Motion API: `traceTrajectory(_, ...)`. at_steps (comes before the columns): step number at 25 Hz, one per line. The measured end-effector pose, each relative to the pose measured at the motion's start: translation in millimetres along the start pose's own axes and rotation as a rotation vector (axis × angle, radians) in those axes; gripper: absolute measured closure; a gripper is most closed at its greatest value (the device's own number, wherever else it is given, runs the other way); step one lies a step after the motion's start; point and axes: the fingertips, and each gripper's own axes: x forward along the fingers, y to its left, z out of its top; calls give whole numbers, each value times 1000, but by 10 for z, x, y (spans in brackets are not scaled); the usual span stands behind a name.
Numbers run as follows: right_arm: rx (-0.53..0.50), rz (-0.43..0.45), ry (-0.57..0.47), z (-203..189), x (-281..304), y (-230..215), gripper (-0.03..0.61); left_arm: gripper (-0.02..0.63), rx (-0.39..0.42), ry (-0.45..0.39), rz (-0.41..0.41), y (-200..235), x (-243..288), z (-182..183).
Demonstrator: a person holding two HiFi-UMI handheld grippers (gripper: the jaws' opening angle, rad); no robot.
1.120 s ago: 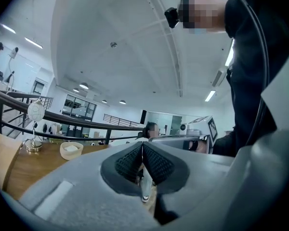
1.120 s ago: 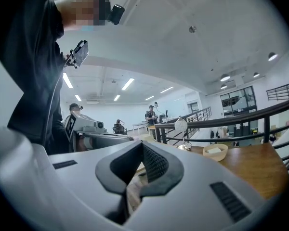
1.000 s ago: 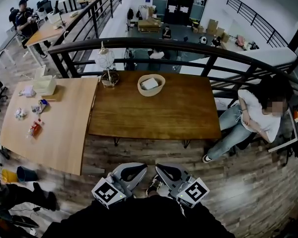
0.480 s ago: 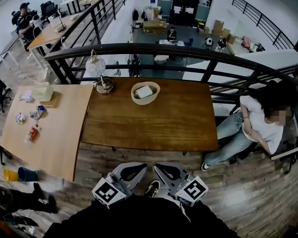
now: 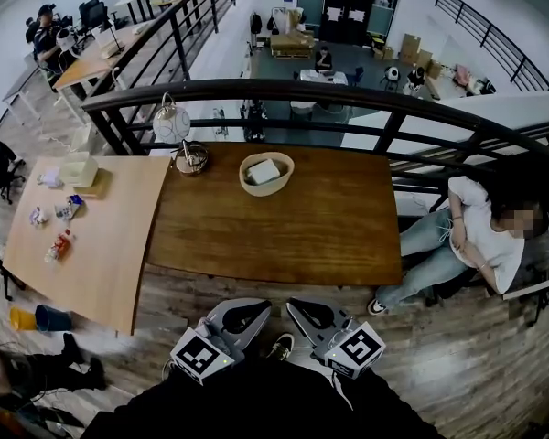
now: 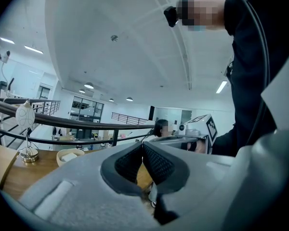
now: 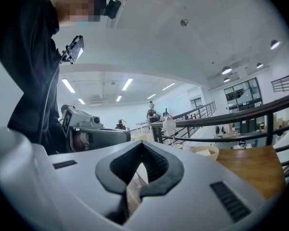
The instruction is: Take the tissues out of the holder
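In the head view, a pale bowl-shaped holder with a white tissue pack in it stands at the far side of the dark wooden table. My left gripper and right gripper hang side by side close to my body, well short of the table's near edge. Both are shut with nothing between the pads. The left gripper view shows its jaws pressed together, with the holder far off at the left. In the right gripper view, the jaws also meet, and the holder is small at the right.
A globe lamp on a round base stands left of the holder. A lighter table with small items adjoins on the left. A dark railing runs behind the table. A seated person is at the table's right end.
The head view has shifted slightly, so the table sits a little lower and more to the left. Both grippers remain shut, low, and close to my body.
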Motion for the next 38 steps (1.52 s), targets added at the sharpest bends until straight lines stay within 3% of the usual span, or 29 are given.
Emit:
traceTrajectory(10, -12, -9, 22, 12, 324, -318, 574, 605, -11, 1, 2, 462, 160, -28)
traceTrajectory(38, -2, -115, 79, 345, 2022, -1471, 574, 604, -34, -17, -99, 2532, 628, 262)
